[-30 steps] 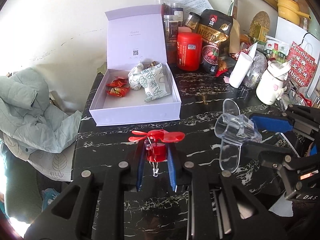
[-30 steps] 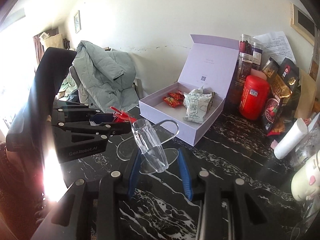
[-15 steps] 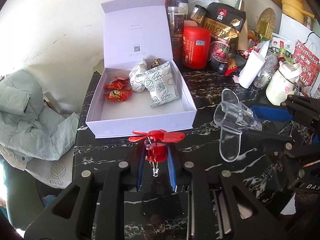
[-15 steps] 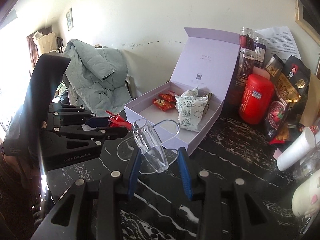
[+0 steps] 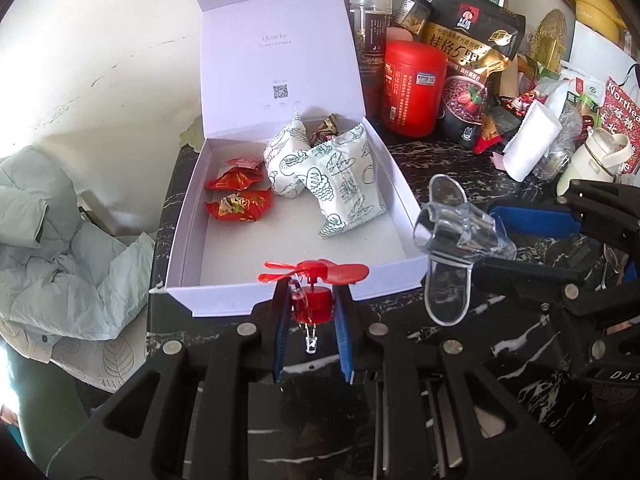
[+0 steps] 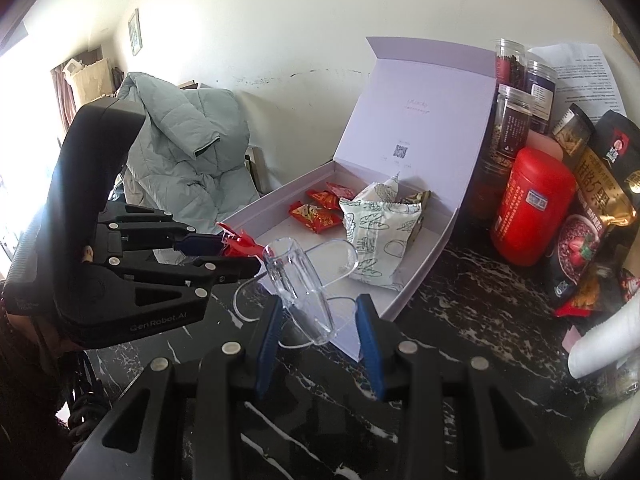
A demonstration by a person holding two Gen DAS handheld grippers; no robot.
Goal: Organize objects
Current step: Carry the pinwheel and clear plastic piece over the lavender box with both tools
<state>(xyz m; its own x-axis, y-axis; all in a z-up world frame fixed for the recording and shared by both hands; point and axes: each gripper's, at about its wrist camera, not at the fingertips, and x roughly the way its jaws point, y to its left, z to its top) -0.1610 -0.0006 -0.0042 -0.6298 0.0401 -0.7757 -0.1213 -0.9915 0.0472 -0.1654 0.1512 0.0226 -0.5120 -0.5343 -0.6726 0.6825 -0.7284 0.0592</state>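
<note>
Left gripper (image 5: 310, 312) has its blue pads clamped on the body of a small red toy fan (image 5: 314, 292), propeller blades spread above the pads, a clear LED hanging below. Right gripper (image 6: 318, 320) is closed on a clear plastic piece (image 6: 300, 284) with a tube body and looped wings; what it is exactly I cannot tell, and the pads look to bear on its thin wings rather than the tube. Both loads hang in the air just short of the near wall of the open lilac gift box (image 5: 304, 300), which sits at 12 o'clock from the left gripper and at 1 o'clock from the right. Judgement: the step in hand is carrying both pieces over the wall and setting them inside. To do it well, lift each enough to clear the front rim, then lower before letting go; the clear piece looks slippery and lightly held, so a slow release is wise. Open floor inside lies toward the near end; red candy wrappers (image 5: 238, 196) sit at the far left, patterned white snack packets (image 5: 340, 188) at centre right. The upright lid (image 5: 276, 48) closes off the far side. The two grippers are near each other, so they risk bumping. Right of the box, a red canister (image 5: 414, 88) and crowded bags leave little room.
</note>
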